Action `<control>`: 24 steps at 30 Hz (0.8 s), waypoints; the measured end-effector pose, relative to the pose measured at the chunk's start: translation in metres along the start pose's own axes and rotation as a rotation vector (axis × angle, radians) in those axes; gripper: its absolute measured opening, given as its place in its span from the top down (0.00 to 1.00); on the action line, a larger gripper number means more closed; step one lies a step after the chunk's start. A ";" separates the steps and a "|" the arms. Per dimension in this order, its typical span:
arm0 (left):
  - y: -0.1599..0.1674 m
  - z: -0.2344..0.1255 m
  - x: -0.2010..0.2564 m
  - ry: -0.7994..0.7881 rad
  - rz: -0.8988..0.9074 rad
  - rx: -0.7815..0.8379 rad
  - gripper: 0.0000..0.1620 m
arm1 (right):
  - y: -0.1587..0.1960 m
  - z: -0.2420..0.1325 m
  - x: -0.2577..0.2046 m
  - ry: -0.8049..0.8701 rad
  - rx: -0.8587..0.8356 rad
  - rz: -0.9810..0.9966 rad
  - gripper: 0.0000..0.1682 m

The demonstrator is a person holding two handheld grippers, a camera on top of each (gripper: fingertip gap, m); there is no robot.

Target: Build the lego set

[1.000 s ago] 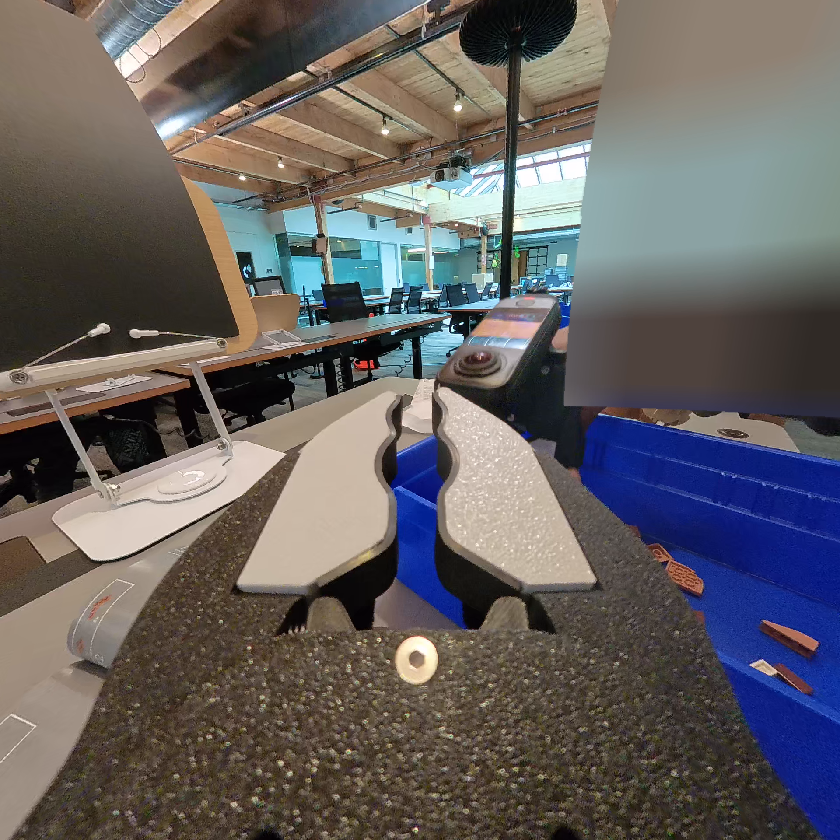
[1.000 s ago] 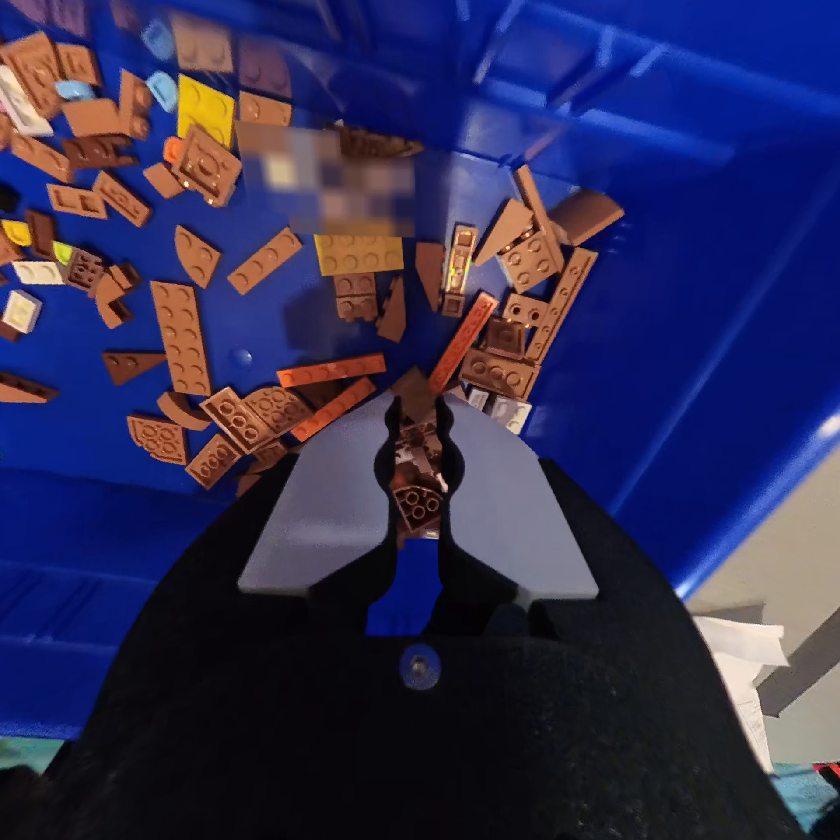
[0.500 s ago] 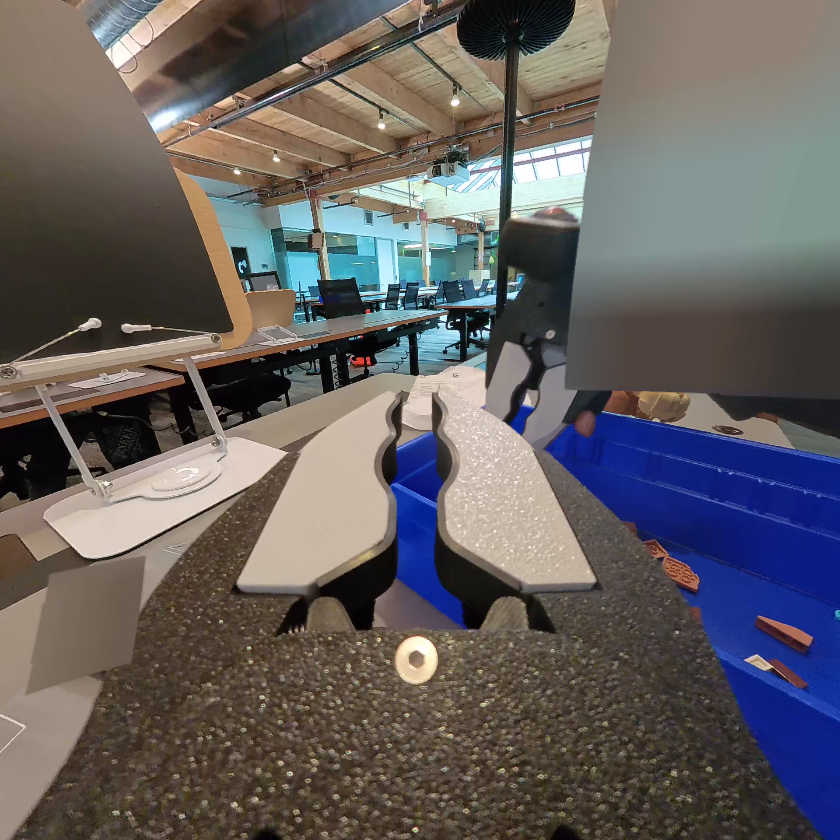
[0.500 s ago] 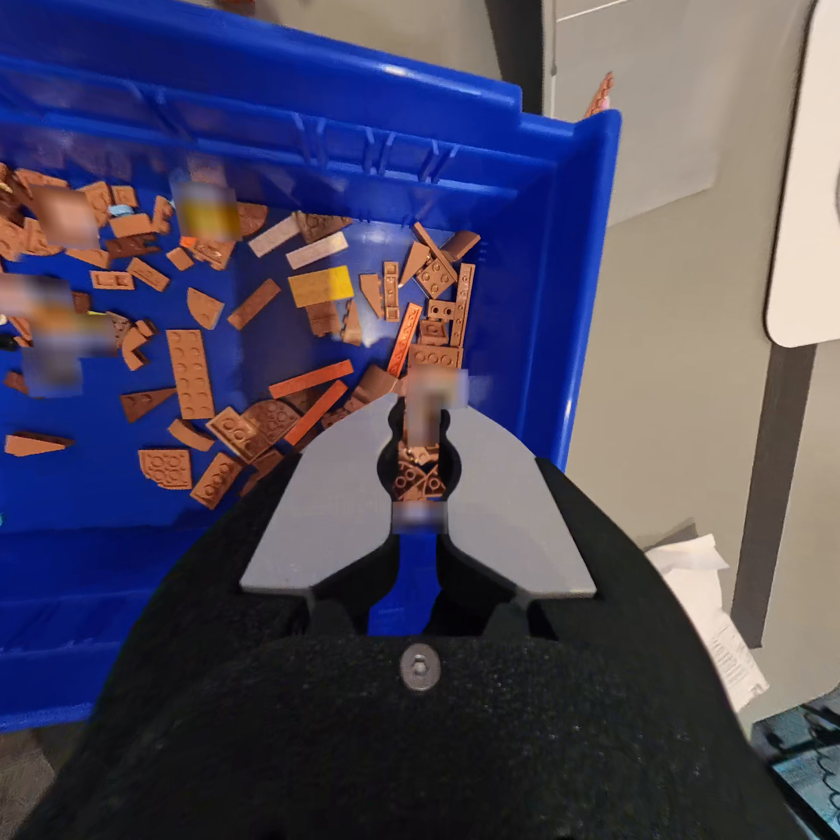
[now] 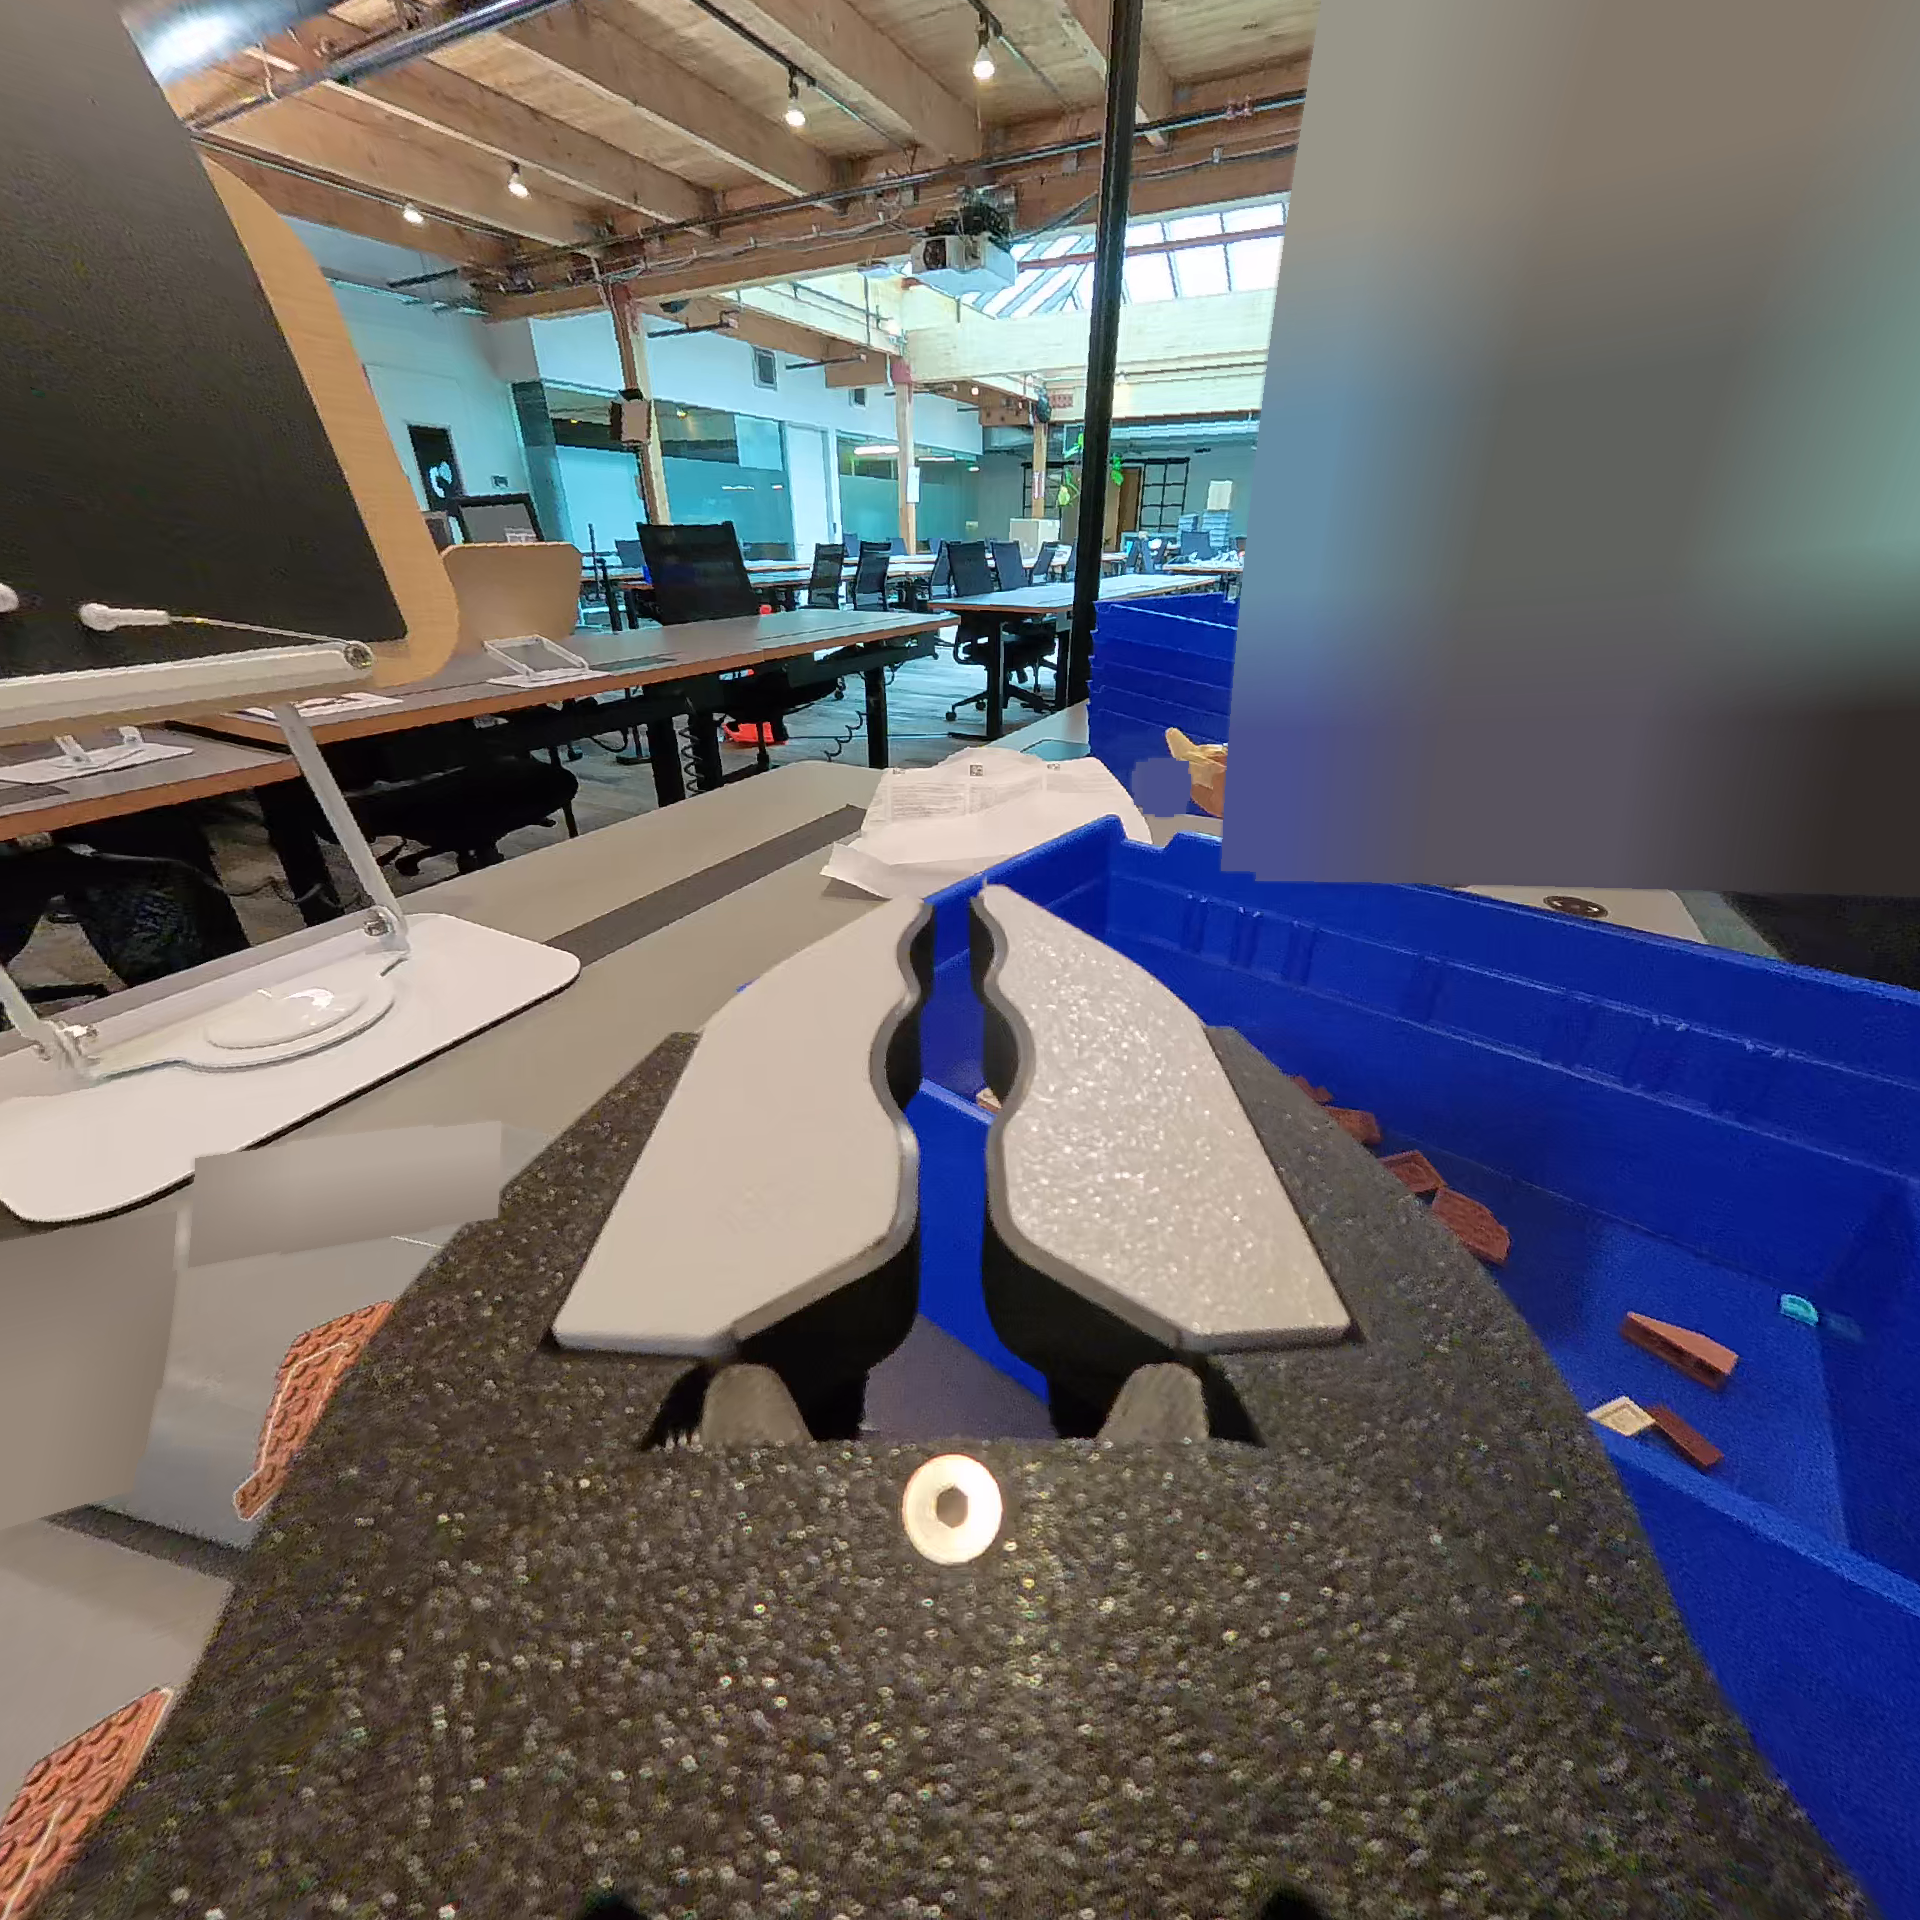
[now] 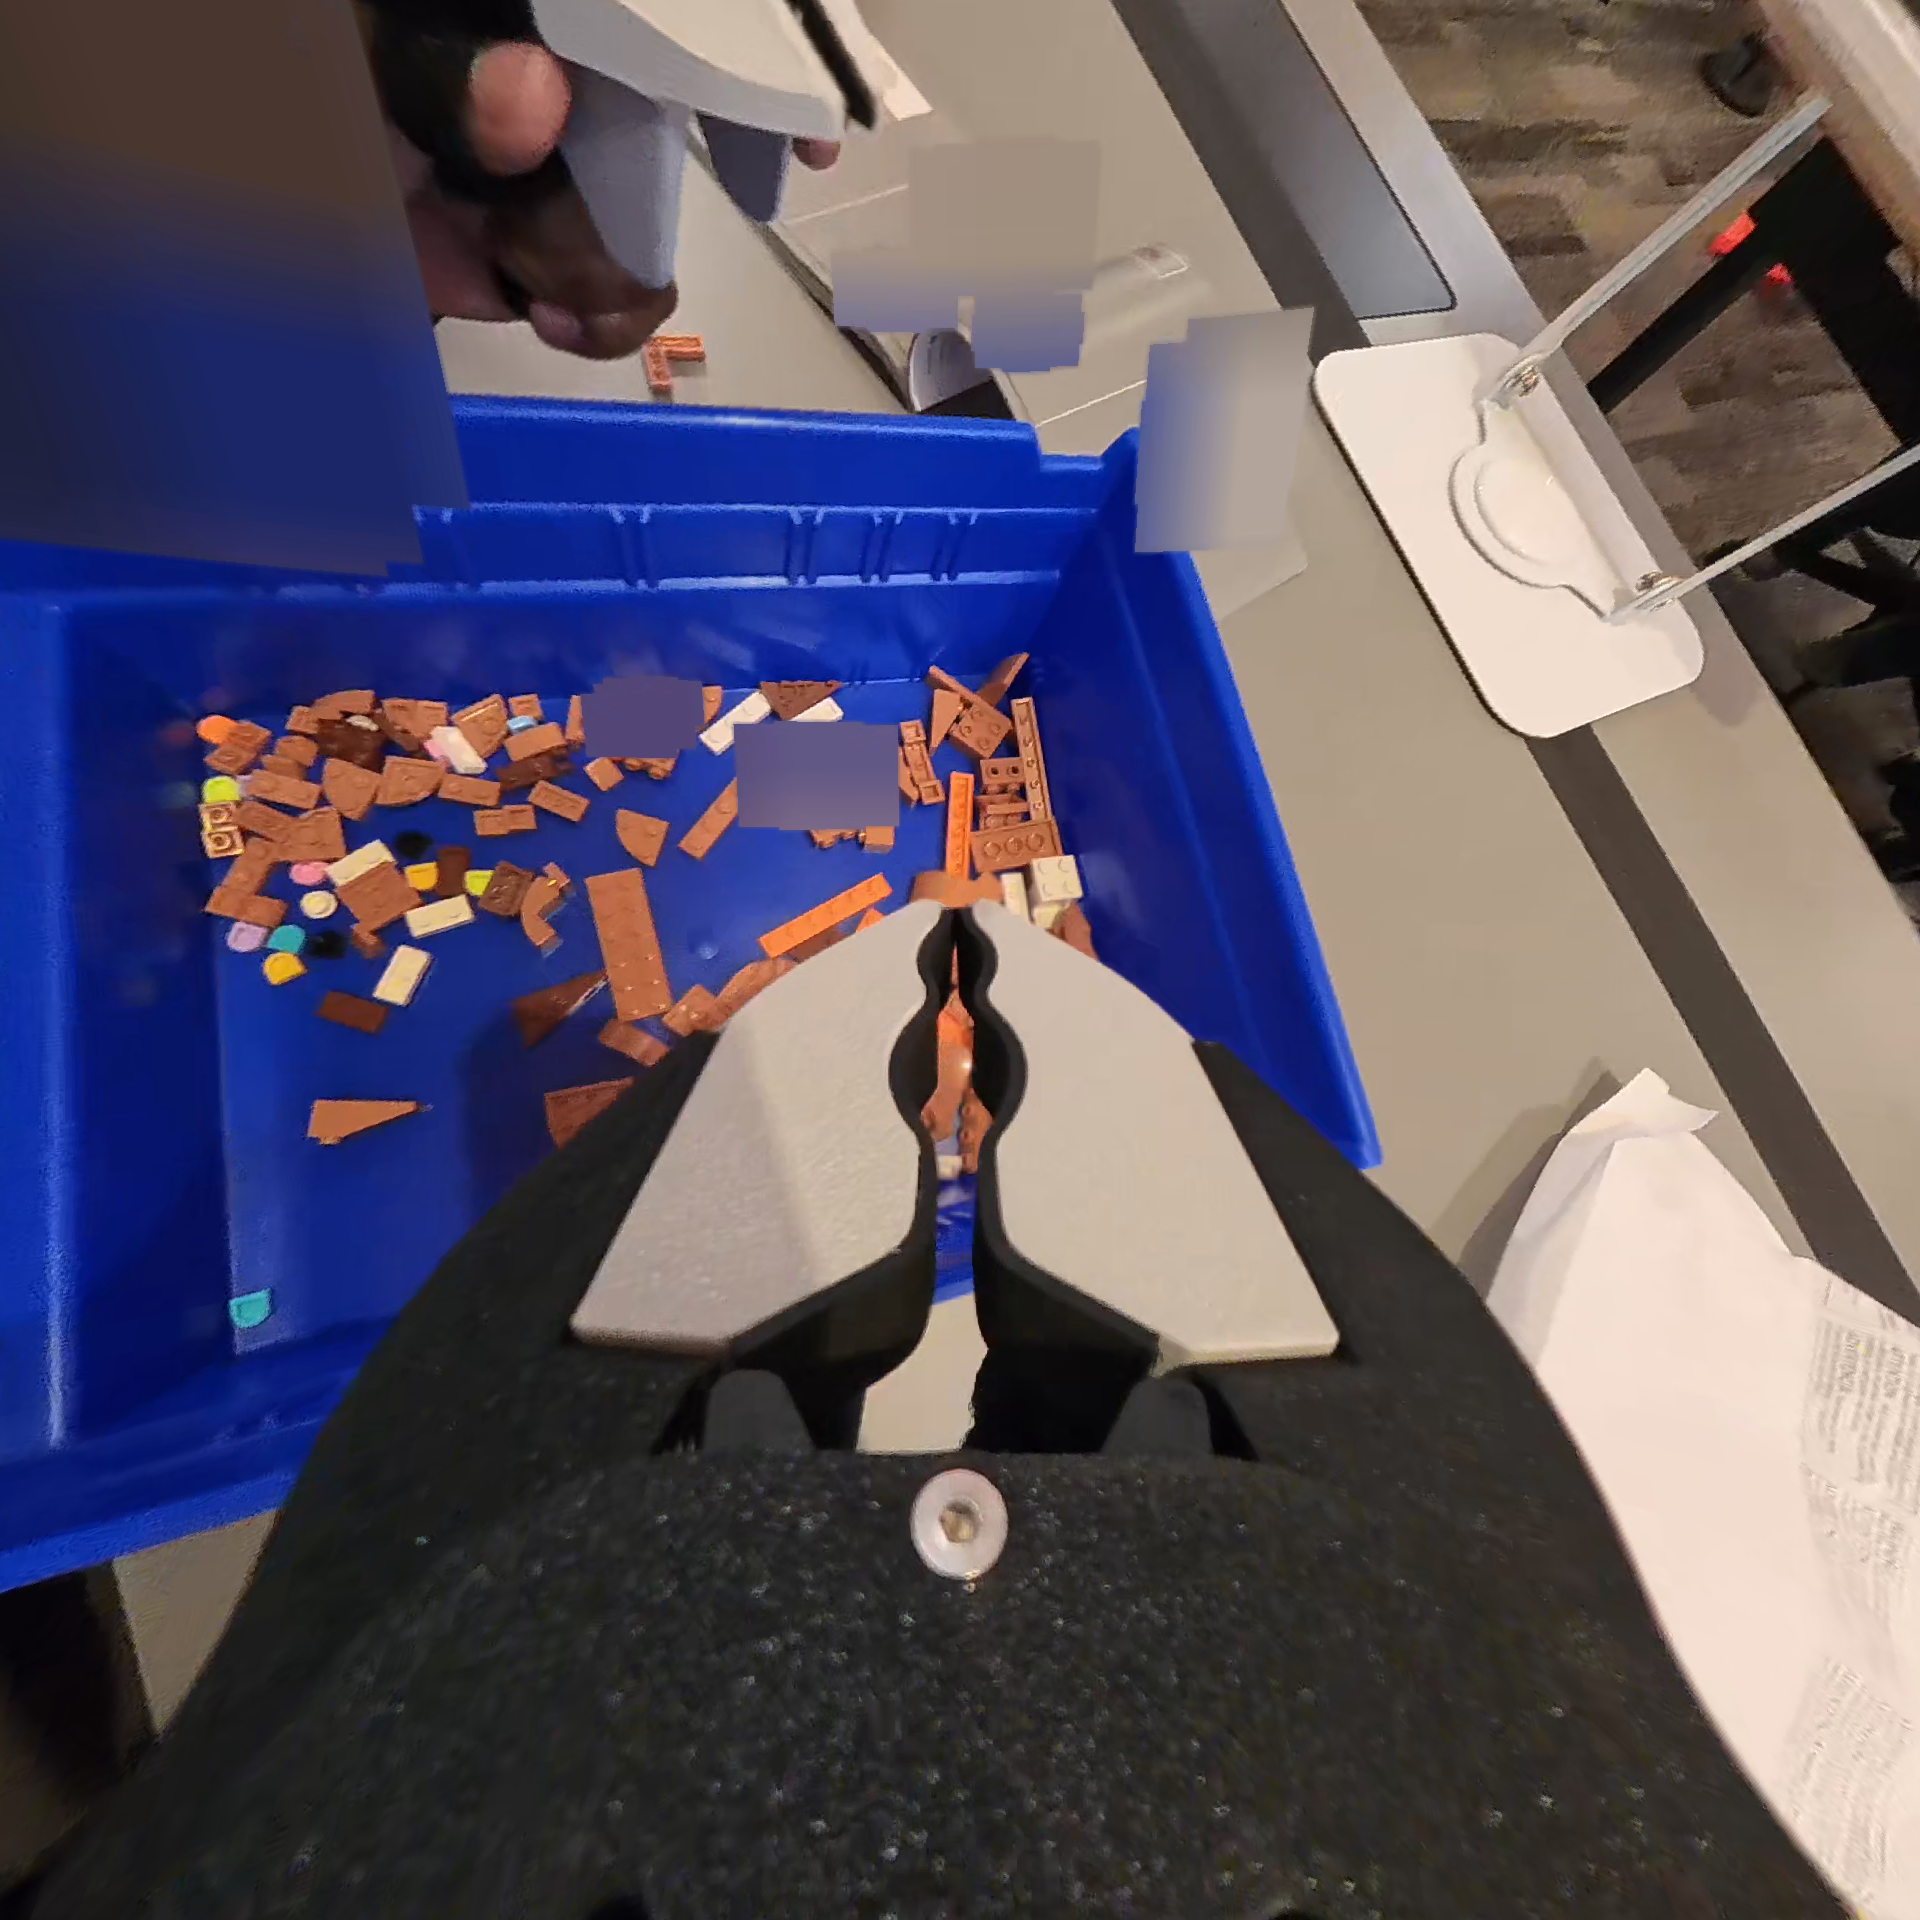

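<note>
A blue bin (image 6: 748, 436) holds several loose brown, tan and coloured Lego pieces (image 6: 623, 935). My right gripper (image 6: 956, 914) is high above the bin's right end, shut on a small brown Lego piece (image 6: 954, 1081) that shows in the hollow between its fingers. My left gripper (image 5: 951, 909) is shut with only a narrow slit and nothing in it. It hovers over the near left corner of the bin (image 5: 1558, 997). It also shows in the right wrist view (image 6: 707, 83), held by a hand beyond the bin.
Brown studded plates (image 5: 312, 1392) lie on the grey table left of the left gripper. A small brown piece (image 6: 673, 358) lies behind the bin. A white stand base (image 6: 1507, 540) and folded paper sheets (image 6: 1714, 1403) sit to the right of the bin. Across from one pair of fingers to the other is roughly 15 cm.
My right gripper has risen out of the bin with the brown piece held in it. It has left the left wrist view. My left gripper stays shut and has shifted slightly.
</note>
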State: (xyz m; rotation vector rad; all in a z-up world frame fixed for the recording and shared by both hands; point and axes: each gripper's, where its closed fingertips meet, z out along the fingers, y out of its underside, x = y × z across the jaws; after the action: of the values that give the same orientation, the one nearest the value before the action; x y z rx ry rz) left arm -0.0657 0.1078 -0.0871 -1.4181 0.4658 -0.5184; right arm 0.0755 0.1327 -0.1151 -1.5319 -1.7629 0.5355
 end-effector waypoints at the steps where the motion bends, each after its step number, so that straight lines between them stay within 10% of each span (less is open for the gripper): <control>1: 0.001 0.000 0.001 0.003 0.005 -0.003 0.96 | 0.002 0.000 -0.003 -0.010 -0.005 -0.001 1.00; 24: 0.008 0.004 0.009 0.046 -0.005 -0.014 0.97 | 0.023 -0.002 -0.028 -0.069 -0.012 0.036 1.00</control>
State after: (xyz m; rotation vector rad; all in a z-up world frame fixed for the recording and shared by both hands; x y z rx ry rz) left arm -0.0553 0.1065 -0.0944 -1.4233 0.5036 -0.5534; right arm 0.0931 0.1097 -0.1375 -1.5733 -1.7967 0.6031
